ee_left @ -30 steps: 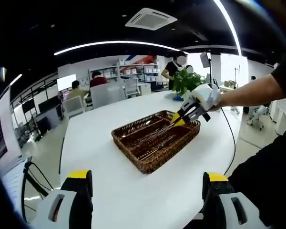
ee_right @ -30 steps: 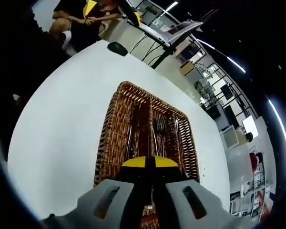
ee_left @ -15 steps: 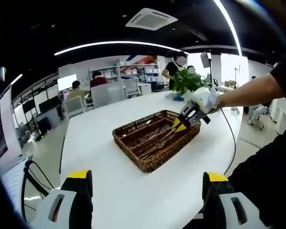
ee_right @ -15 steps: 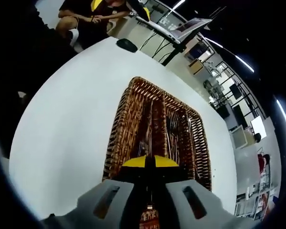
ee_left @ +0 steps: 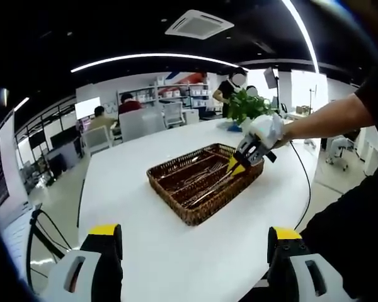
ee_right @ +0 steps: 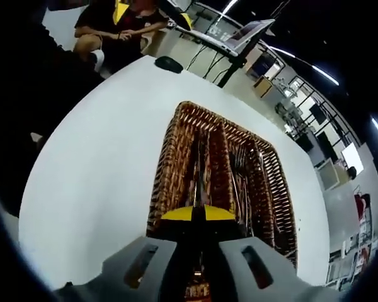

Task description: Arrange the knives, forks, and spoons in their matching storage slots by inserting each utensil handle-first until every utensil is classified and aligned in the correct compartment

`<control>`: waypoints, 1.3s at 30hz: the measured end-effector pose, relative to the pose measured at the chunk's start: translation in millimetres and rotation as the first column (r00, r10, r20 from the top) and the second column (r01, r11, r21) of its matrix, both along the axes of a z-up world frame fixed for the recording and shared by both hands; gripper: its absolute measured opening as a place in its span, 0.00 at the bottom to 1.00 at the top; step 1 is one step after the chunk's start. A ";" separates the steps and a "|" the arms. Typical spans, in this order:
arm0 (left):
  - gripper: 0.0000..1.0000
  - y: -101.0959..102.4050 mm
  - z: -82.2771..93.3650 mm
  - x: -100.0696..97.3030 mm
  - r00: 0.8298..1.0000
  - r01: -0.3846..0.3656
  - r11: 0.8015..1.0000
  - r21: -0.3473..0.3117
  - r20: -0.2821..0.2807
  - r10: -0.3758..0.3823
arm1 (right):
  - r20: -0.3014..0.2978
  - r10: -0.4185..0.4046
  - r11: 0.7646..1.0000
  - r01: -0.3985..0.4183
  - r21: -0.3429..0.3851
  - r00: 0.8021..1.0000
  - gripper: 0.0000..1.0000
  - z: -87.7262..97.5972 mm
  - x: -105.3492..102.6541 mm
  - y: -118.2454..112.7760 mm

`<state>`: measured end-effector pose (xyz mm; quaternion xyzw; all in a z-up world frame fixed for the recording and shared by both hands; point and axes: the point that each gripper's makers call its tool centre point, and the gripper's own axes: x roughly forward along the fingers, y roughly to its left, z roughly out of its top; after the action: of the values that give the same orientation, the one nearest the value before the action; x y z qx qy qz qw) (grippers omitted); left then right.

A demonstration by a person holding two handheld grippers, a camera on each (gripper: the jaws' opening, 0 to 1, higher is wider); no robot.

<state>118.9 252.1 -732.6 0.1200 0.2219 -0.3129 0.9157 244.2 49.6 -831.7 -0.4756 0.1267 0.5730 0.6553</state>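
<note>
— Utensils (ee_right: 239, 165): where are they seen?

— They are seen lying lengthwise in the compartments of a brown wicker tray (ee_left: 176, 204), which is set on a white table (ee_left: 145, 251). Forks can be made out in one middle compartment in the right gripper view; the rest are too small to be sorted by kind.

— What is held by the right gripper (ee_right: 198, 212)?

— A single slender utensil (ee_right: 196, 189) is pinched between its yellow-tipped jaws, which are pressed together on it. The utensil is pointed forward along the jaws, over a compartment toward the tray's left side in that view. Whether it is a knife, fork or spoon cannot be told. In the left gripper view the same gripper (ee_left: 237, 167) is seen at the tray's far right end, carried by a hand in a white glove (ee_left: 264, 129), with the utensil (ee_left: 215, 184) slanting down into the tray.

— And the left gripper (ee_left: 195, 242)?

— Its jaws are spread wide, with nothing between them. It is held over the bare table, well apart from the tray's near corner.

— What else is shown?

— A potted green plant (ee_left: 247, 106) is placed on the table beyond the tray. A black computer mouse (ee_right: 169, 63) is seen near the table's far edge in the right gripper view, and a seated person (ee_right: 123, 28) is visible beyond it.
</note>
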 end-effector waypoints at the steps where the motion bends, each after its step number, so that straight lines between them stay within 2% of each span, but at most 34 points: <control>1: 1.00 -0.1 -0.8 -0.2 1.000 0.001 1.000 0.002 -0.002 -0.001 | 0.014 0.008 1.000 -0.008 -0.011 1.000 0.00 -2.1 -0.2 0.6; 3: 1.00 -0.6 -1.7 -0.7 1.000 0.005 1.000 0.006 -0.005 -0.005 | 0.012 -0.018 1.000 0.018 -0.016 1.000 0.00 -5.2 5.8 -2.9; 4: 1.00 -0.7 -2.1 -1.0 1.000 0.005 1.000 0.010 -0.006 -0.005 | 0.062 -0.027 0.994 0.034 -0.101 0.998 0.00 -12.4 13.5 -13.9; 5: 1.00 -0.6 -2.0 -0.9 1.000 0.005 1.000 0.011 -0.005 -0.005 | 0.065 -0.027 0.993 0.034 -0.115 0.998 0.00 -17.8 15.3 -15.4; 6: 1.00 -0.8 -1.4 -0.8 1.000 0.004 1.000 0.010 -0.004 -0.004 | 0.031 -0.043 0.994 0.046 -0.103 0.999 0.00 -22.7 14.5 -15.6; 9: 1.00 -0.5 -0.1 -0.6 1.000 0.004 1.000 0.012 0.000 -0.004 | 0.037 -0.061 0.991 0.065 -0.114 0.997 0.00 -28.4 17.8 -18.5; 16: 1.00 2.5 -2.4 -2.5 1.000 0.002 1.000 0.024 -0.005 -0.002 | -0.005 -0.086 0.987 0.085 -0.135 0.996 0.00 -30.9 15.7 -19.3; 19: 1.00 1.6 -1.4 -2.5 1.000 0.002 1.000 0.021 -0.001 -0.002 | -0.047 -0.118 0.983 0.110 -0.146 0.992 0.01 -32.8 15.2 -19.8; 21: 1.00 1.2 -2.0 -2.3 1.000 0.003 1.000 0.021 -0.001 -0.003 | -0.042 -0.113 0.983 0.106 -0.149 0.993 0.01 -33.0 14.8 -20.1; 25: 1.00 0.5 -4.4 -3.7 1.000 0.004 1.000 0.026 -0.004 -0.003 | -0.080 -0.142 0.982 0.130 -0.133 0.987 0.01 -33.5 14.9 -21.4; 31: 1.00 0.5 -6.0 -4.9 1.000 0.004 1.000 0.030 -0.010 -0.004 | -0.063 -0.138 0.982 0.129 -0.138 0.988 0.01 -33.5 13.4 -22.3; 36: 1.00 0.8 -3.5 -5.1 1.000 0.007 0.999 0.035 -0.005 -0.006 | -0.017 -0.132 0.983 0.129 -0.134 0.991 0.02 -31.7 13.8 -22.7; 39: 1.00 1.5 -1.8 -4.3 1.000 0.004 0.999 0.032 -0.001 -0.004 | -0.018 -0.138 0.982 0.134 -0.132 0.990 0.02 -28.6 14.4 -22.9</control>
<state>114.5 253.5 -734.4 0.1352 0.2271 -0.3111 0.9129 258.6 26.7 -860.2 -0.4997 0.2049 0.5239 0.6587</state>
